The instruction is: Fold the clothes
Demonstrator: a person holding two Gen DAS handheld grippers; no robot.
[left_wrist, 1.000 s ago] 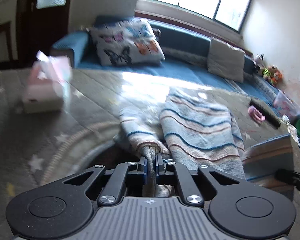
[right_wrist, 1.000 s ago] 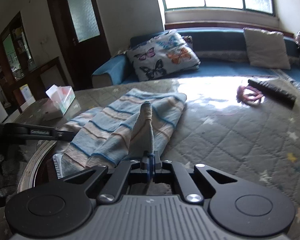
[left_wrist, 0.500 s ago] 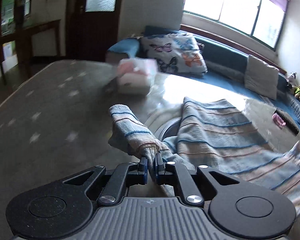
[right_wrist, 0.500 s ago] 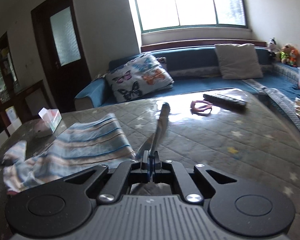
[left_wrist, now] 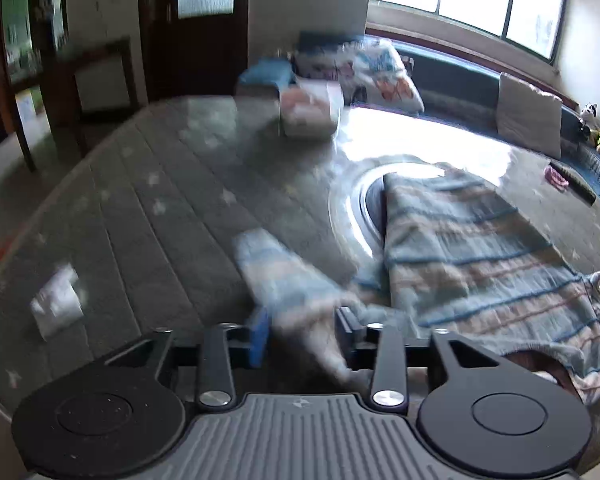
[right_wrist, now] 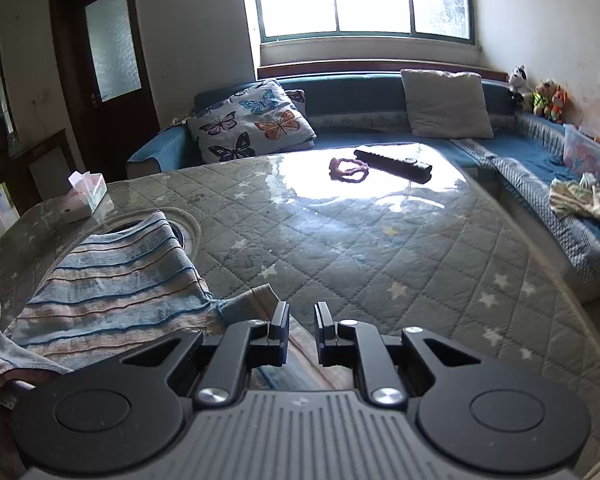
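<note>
A garment striped in blue, pink and beige [left_wrist: 480,248] lies spread on the quilted grey table cover [left_wrist: 140,200]. My left gripper [left_wrist: 302,330] hangs over its near left sleeve [left_wrist: 288,280], which is blurred. The jaws are opening, and the sleeve runs between them without being pressed. In the right wrist view the same garment [right_wrist: 112,280] lies at the left on the table [right_wrist: 380,260]. My right gripper [right_wrist: 302,320] is over its near right corner with its jaws opening by a small gap. The cloth lies below and between them, loose.
A pink tissue box [right_wrist: 84,196] stands at the far left beside a round recess [right_wrist: 188,232] in the table. A black remote [right_wrist: 394,164] and a pink band [right_wrist: 348,168] lie at the far side. A white paper [left_wrist: 56,304] lies near left. A blue sofa [right_wrist: 520,152] runs behind and right.
Both grippers were shut on pinched cloth and now stand apart. The left swung left, the right swung right, and the garment has been pulled out wide and lies flat.
</note>
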